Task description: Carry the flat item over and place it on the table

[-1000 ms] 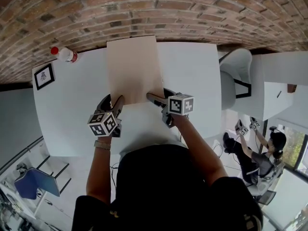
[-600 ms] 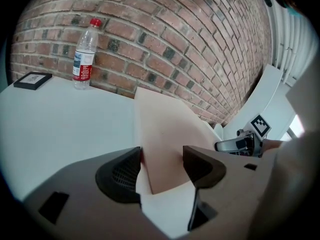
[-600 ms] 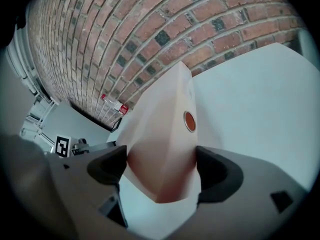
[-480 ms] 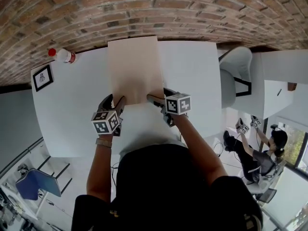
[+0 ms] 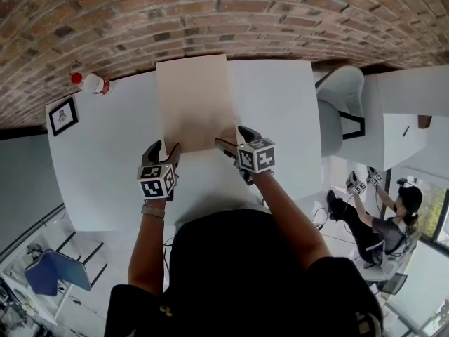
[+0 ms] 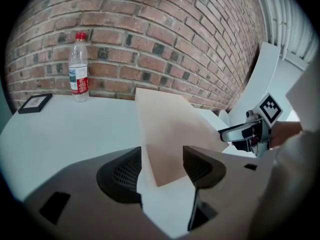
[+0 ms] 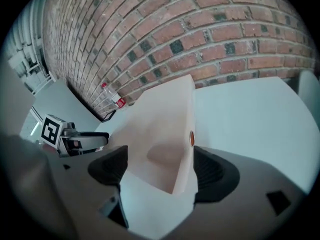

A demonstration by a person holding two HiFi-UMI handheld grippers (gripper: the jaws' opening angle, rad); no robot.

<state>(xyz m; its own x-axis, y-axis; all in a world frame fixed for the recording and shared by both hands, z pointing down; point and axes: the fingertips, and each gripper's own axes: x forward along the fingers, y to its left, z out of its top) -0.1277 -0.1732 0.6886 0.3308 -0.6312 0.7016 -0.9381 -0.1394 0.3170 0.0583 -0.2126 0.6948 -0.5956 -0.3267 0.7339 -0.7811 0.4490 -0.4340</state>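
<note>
Dark jaws of the left claw (image 5: 163, 149) stand spread around the tan board's (image 5: 193, 100) near-left corner. The right claw (image 5: 230, 136), equally wide, straddles the near-right corner. Both forearms (image 5: 151, 237) reach forward, side by side. The board lies on the white surface (image 5: 105, 153) (far edge by the brick wall (image 5: 280, 12)). Only the right gripper view shows an orange dot (image 7: 191, 138) on its edge.

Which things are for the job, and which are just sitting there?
For the job: board, table, left gripper, right gripper.
Just lying about: bottle, picture frame, chair.
</note>
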